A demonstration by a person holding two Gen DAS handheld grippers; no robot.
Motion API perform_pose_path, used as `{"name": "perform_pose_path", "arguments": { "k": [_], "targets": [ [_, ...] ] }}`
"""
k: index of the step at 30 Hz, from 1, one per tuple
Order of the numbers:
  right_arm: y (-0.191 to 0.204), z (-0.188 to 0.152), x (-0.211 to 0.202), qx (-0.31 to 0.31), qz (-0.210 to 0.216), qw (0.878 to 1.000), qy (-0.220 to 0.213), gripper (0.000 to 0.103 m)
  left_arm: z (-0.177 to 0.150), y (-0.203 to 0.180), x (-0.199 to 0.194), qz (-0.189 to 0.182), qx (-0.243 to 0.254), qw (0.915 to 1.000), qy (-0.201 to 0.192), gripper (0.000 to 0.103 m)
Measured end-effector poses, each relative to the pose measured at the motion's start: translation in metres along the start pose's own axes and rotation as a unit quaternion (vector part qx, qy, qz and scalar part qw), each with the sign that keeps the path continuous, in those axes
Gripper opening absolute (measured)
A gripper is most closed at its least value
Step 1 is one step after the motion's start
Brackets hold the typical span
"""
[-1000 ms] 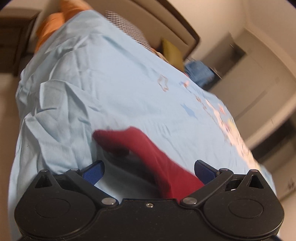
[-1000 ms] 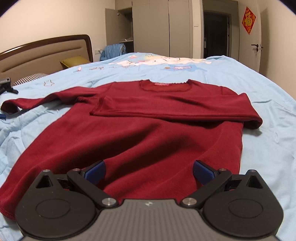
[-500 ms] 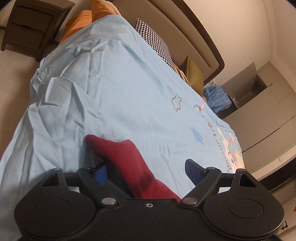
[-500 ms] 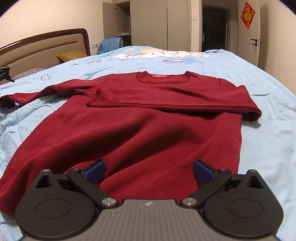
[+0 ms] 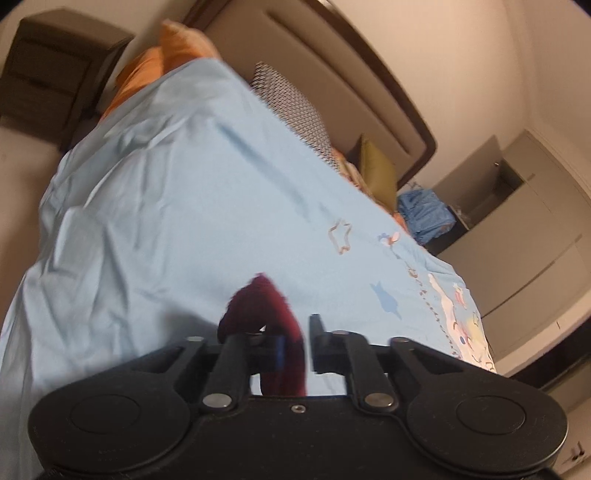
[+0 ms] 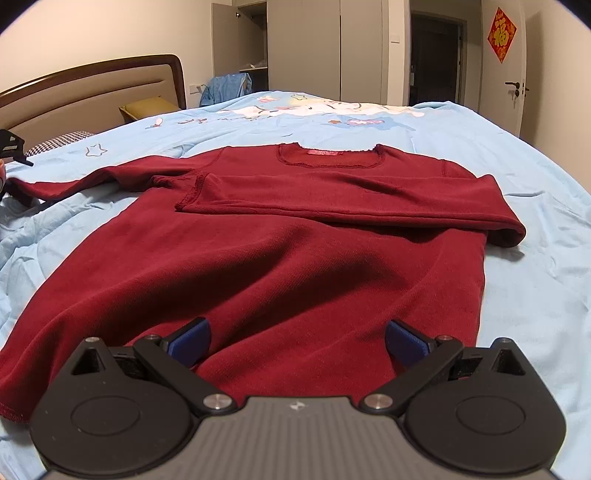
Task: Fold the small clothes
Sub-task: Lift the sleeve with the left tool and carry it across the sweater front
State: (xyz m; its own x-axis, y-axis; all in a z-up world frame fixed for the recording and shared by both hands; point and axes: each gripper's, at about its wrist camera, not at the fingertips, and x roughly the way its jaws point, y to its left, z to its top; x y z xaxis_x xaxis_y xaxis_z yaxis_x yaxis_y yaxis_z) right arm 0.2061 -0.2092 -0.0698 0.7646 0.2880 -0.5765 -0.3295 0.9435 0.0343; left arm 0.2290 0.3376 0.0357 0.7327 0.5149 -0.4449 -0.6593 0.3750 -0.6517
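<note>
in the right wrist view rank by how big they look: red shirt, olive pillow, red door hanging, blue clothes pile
1. red shirt
2. olive pillow and blue clothes pile: look alike, unranked
3. red door hanging

All three small ones sit far back, so true sizes stay unsure.

Two low wrist views over the bed [image 6: 535,295], sharing the headboard [image 5: 332,62].

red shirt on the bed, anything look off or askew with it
Only a half-done fold: on the red shirt, one sleeve lies folded across the chest, while the other sleeve trails out sideways, its cuff pinched in the left claw. No damage shows.
</note>
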Motion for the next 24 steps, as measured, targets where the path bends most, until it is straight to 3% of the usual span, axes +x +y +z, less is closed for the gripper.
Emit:
{"name": "perform_pose_path", "arguments": {
  "k": [3, 6, 8, 12, 20, 24],
  "targets": [
    [-0.002, 0.000, -0.001, 0.004, 0.002, 1.000, -0.001, 0.103, 0.006, -0.024, -0.009, -0.039, 0.050, 0.9976, -0.027, 0.006],
    [-0.004, 0.000, -0.004, 0.005, 0.004, 1.000, -0.004, 0.103, 0.007, -0.061, -0.025, -0.099, 0.126, 0.9856, -0.055, 0.006],
    [-0.006, 0.001, -0.007, 0.003, 0.004, 1.000, -0.006, 0.103, -0.002, -0.092, -0.041, -0.140, 0.195, 0.9678, -0.076, 0.006],
    [-0.015, 0.003, -0.013, 0.011, -0.004, 1.000, -0.022, 0.103, -0.039, -0.151, -0.075, -0.224, 0.307, 0.9194, -0.100, 0.006],
    [-0.040, 0.007, -0.028, 0.035, -0.026, 0.998, -0.050, 0.103, -0.145, -0.234, -0.113, -0.329, 0.402, 0.8525, -0.056, 0.005],
    [-0.054, 0.004, -0.036, 0.045, -0.039, 0.997, -0.055, 0.103, -0.214, -0.256, -0.124, -0.369, 0.455, 0.8098, -0.030, 0.005]
  ]
}}
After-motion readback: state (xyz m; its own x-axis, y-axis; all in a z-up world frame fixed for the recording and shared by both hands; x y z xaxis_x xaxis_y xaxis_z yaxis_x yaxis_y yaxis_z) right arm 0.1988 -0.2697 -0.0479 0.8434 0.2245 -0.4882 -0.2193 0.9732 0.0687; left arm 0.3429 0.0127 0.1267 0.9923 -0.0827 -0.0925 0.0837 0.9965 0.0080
